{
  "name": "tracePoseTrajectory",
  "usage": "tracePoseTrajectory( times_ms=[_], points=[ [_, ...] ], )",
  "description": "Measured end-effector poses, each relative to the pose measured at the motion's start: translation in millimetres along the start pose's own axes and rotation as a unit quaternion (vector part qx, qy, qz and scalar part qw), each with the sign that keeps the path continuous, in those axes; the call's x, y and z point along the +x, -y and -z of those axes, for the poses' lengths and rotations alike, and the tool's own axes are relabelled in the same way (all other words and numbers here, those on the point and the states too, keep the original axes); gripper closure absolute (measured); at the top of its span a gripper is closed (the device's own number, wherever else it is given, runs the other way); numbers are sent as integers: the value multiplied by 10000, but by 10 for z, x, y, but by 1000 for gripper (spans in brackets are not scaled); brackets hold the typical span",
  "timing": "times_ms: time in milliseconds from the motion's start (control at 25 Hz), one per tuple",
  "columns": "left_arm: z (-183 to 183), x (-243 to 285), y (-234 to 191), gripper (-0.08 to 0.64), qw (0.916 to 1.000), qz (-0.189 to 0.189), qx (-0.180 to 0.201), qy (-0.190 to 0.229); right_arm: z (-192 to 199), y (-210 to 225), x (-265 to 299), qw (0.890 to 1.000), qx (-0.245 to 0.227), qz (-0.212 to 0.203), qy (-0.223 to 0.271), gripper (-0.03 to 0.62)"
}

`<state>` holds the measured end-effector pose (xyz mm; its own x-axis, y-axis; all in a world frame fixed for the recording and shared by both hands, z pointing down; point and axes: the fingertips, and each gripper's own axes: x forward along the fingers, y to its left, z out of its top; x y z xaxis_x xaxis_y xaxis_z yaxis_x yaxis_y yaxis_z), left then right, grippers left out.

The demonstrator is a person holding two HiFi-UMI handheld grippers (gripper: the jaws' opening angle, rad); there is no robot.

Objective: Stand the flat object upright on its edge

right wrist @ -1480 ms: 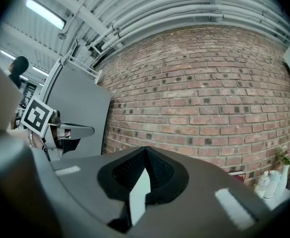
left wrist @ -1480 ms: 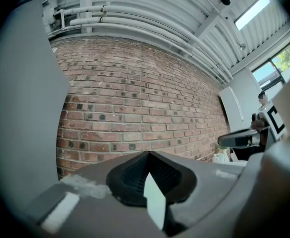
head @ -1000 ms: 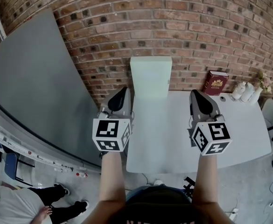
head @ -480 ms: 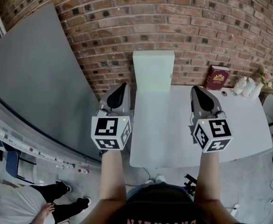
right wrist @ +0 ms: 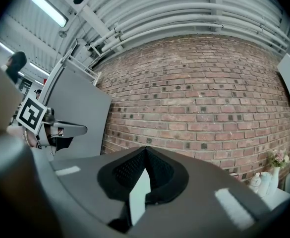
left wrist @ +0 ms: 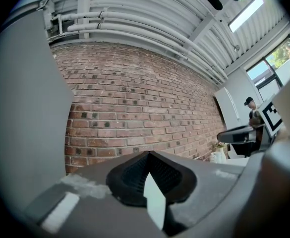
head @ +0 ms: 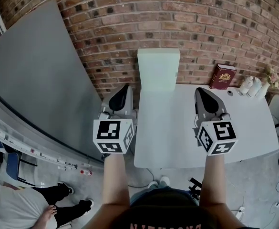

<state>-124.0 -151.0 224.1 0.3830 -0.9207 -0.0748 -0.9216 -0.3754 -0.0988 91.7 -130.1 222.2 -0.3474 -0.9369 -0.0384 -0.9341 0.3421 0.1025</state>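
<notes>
Here, nearest the camera, two bare forearms reach forward over the near edge of the table [head: 177, 142], each holding tongs level. The left gripper [head: 124, 90] hangs just off the table's left edge, its jaws closed together with nothing between them. The right gripper [head: 202, 97] is above the table's right half, its jaws likewise pressed together and empty. Neither touches anything. At the table's far edge, near the middle, a white panel [head: 158, 69] stands upright. To the right along that far edge, the red book [head: 222, 77] stands on its edge, leaning on the brick wall [head: 201, 27]. White vases [head: 251, 86] sit at the table's far right corner.
</notes>
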Motion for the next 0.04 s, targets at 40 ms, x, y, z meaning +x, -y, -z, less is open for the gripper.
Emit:
tracePoseTrajectory(
  times_ms=[40],
  points=[
    [8, -5, 0, 560, 10000, -3, -2, -5, 7, -3, -4, 10000, 0, -2, -3, 595]
  ],
)
